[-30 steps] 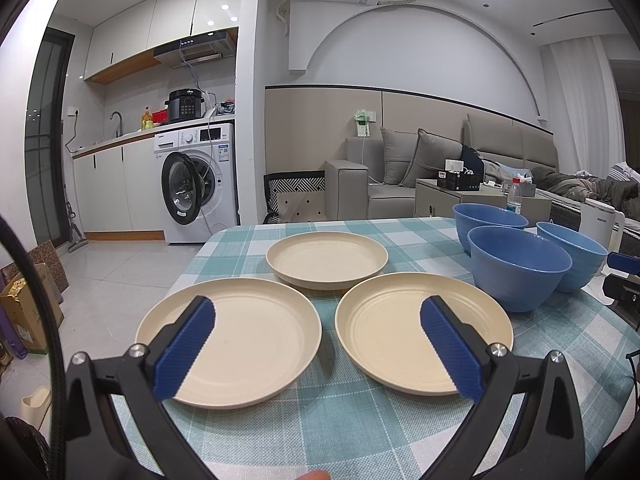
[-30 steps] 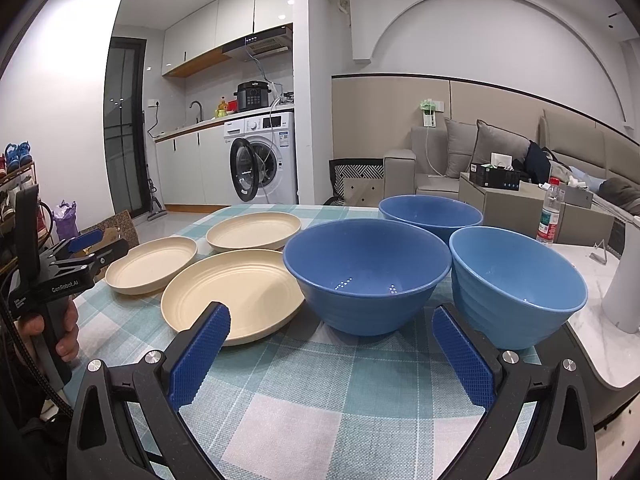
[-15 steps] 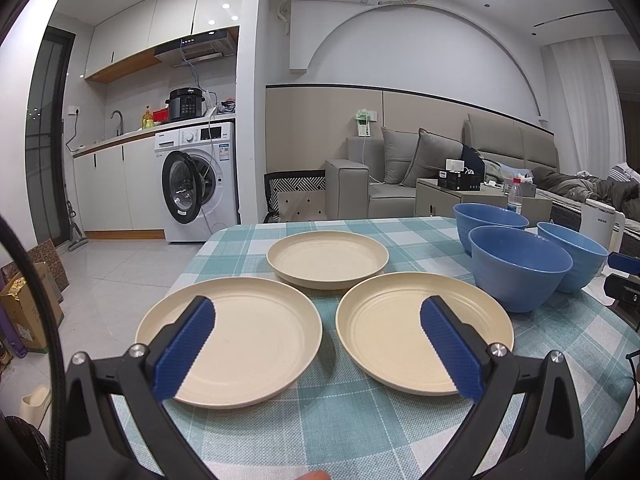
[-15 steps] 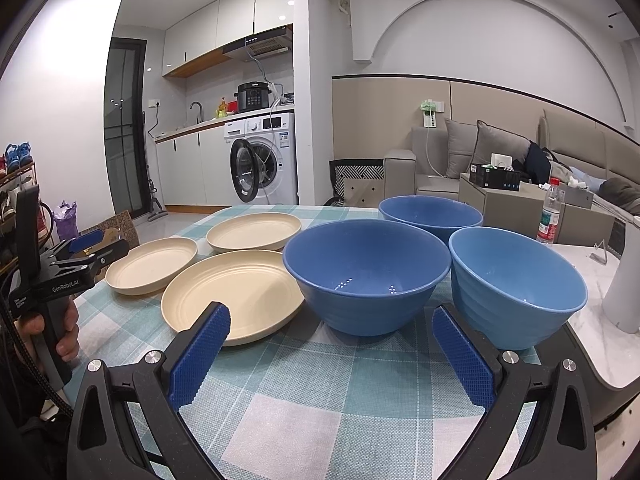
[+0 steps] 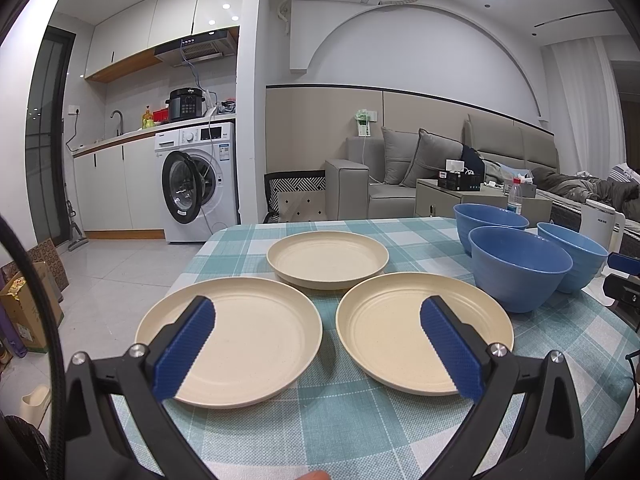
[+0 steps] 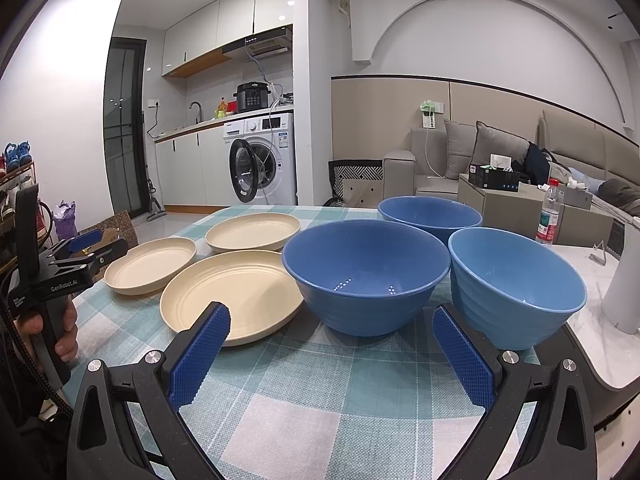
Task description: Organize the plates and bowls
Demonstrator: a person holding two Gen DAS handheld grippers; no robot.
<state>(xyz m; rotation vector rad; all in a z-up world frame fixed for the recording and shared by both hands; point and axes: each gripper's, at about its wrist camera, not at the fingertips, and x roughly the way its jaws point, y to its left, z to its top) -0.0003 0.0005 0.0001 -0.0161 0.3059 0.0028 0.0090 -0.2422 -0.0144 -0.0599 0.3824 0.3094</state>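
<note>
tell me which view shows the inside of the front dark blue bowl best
The right wrist view: the front dark blue round bowl sits close and central there, its interior and light glints plainly visible. The left wrist view shows the same bowl off to the right, mostly its outer wall and rim.

A: Left gripper?
B: Fingers spread wide, nothing between them, level above the tabletop's near edge. A hand grips its handle.
A: Right gripper?
B: Fingers equally wide, empty, over the near edge.
</note>
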